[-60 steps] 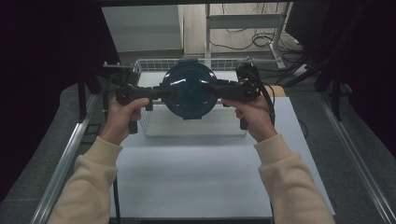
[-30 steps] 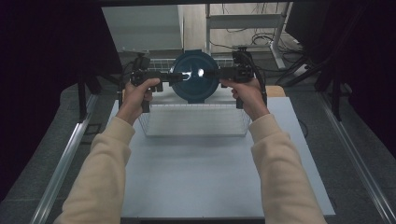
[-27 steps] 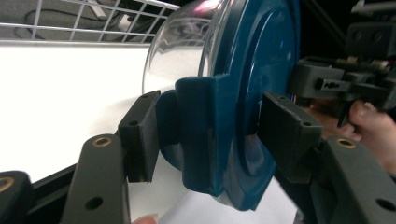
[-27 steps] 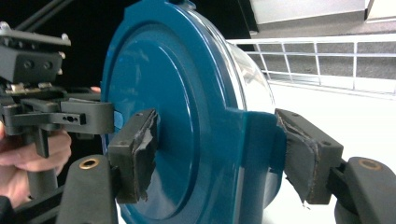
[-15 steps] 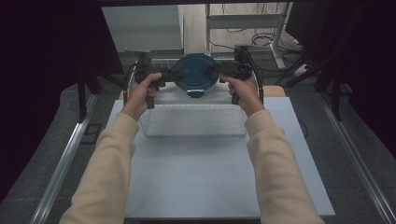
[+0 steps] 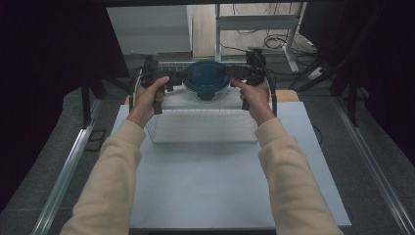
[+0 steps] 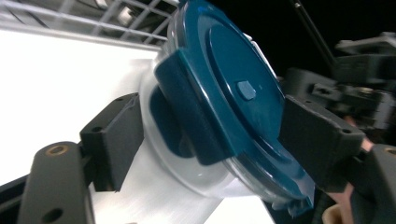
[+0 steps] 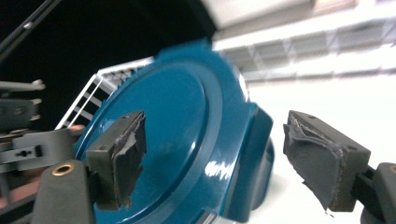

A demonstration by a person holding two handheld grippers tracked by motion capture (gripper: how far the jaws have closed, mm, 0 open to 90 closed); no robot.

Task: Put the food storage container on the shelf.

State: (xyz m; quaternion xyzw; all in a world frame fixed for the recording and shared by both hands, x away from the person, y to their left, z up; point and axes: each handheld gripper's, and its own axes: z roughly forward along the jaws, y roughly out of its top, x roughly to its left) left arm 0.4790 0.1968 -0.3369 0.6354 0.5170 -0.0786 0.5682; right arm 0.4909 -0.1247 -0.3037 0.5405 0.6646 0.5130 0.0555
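Note:
A round clear container with a dark blue clip lid [image 6: 205, 78] sits low at the far end of a white wire basket [image 6: 200, 134]. My left gripper [image 6: 176, 78] reaches it from the left and my right gripper [image 6: 236, 73] from the right. In the left gripper view the jaws span the container [image 7: 233, 88], one against the clear wall and one over the lid; my left gripper [image 7: 215, 135] looks shut on it. In the right gripper view one jaw lies over the lid [image 8: 159, 140] and the other stands off the side clip, so my right gripper [image 8: 210, 158] is open.
The basket stands at the far edge of a pale table mat [image 6: 210, 181]. Metal rails [image 6: 63, 171] run along both sides of the table. Basket wires [image 7: 93, 18] rise close behind the container. Dark curtains and a desk frame with cables [image 6: 288, 34] lie beyond.
Both hands have carried the container away from the camera and down into the far end of the basket. The arms have stretched forward.

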